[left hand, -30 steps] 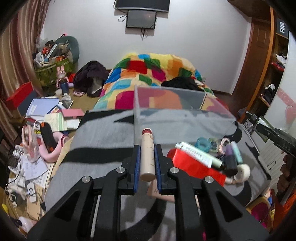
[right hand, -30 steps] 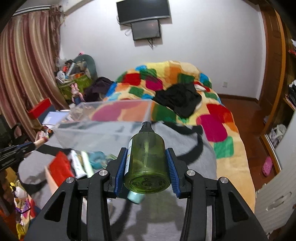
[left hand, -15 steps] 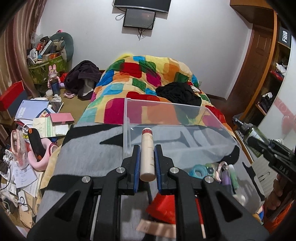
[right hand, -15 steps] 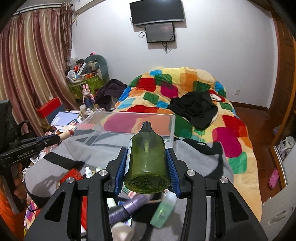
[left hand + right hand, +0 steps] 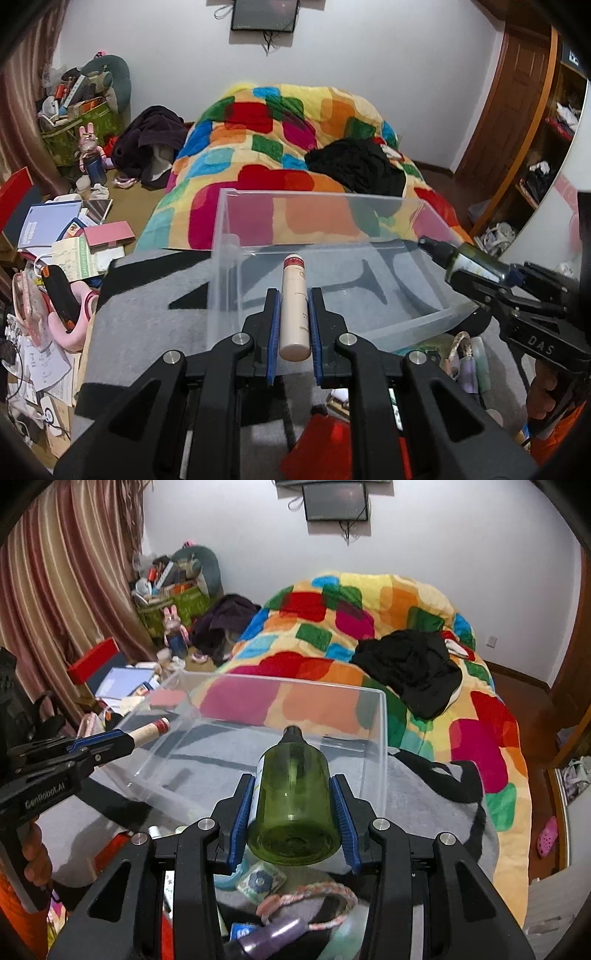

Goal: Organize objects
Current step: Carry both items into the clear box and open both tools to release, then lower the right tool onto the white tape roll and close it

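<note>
Blue pads of your left gripper (image 5: 294, 325) are clamped on a slim cream tube with a dark red cap (image 5: 293, 306), cap pointing forward over the near wall of the clear plastic bin (image 5: 225, 236). Your right gripper (image 5: 291, 819) is closed on a green translucent spray bottle (image 5: 291, 797), nozzle forward, at the bin's near right corner. The bin sits on a grey and black blanket (image 5: 147, 295) and looks empty so far. Below the right gripper lies the unsorted pile: a braided pink cord (image 5: 314, 893), a purple tube (image 5: 269, 934) and a small floral packet (image 5: 260, 880).

Both items look ready to go in. Watch these risks:
- The two grippers point toward the same bin from either side; lowering both together could knock the tools or the bottles into each other
- The bin is light and rests on soft bedding, so a nudge on its near wall may tip or slide it
- The round bottle is held across its curve and could twist out if you tilt it further
</note>
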The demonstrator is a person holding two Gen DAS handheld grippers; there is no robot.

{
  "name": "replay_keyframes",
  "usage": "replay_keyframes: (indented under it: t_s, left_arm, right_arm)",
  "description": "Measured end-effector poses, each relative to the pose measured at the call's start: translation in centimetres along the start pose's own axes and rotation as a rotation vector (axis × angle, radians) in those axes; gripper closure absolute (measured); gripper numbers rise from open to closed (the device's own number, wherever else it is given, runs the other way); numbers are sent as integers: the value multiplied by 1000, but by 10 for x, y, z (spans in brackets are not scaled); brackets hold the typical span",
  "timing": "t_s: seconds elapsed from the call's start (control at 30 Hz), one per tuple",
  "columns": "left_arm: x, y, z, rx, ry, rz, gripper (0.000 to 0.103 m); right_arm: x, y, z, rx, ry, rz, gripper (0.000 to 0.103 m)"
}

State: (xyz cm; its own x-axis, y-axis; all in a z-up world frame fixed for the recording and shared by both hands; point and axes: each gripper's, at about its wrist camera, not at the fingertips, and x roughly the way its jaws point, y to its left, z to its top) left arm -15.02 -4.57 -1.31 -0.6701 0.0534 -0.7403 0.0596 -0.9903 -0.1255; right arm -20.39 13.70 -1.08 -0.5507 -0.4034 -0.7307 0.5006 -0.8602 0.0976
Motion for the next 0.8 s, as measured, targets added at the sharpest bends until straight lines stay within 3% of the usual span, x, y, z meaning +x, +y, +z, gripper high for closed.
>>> replay_keyframes:
  t_s: [0.33,0.47,0.57,0.8]
  left_arm:
    - [22,-6,5,15,69,-21,89]
    - [18,-9,5,26,57,-26,88]
    - [11,-11,4,29,43,-31,74]
    - [-20,-18,0,38,-31,-26,41]
  right_arm:
    - [34,-2,12,20,81,8,65]
    - [37,0,11,16,84,0,65]
    - [34,3,10,11,81,14,63]
    - [0,8,7,4,7,19,39]
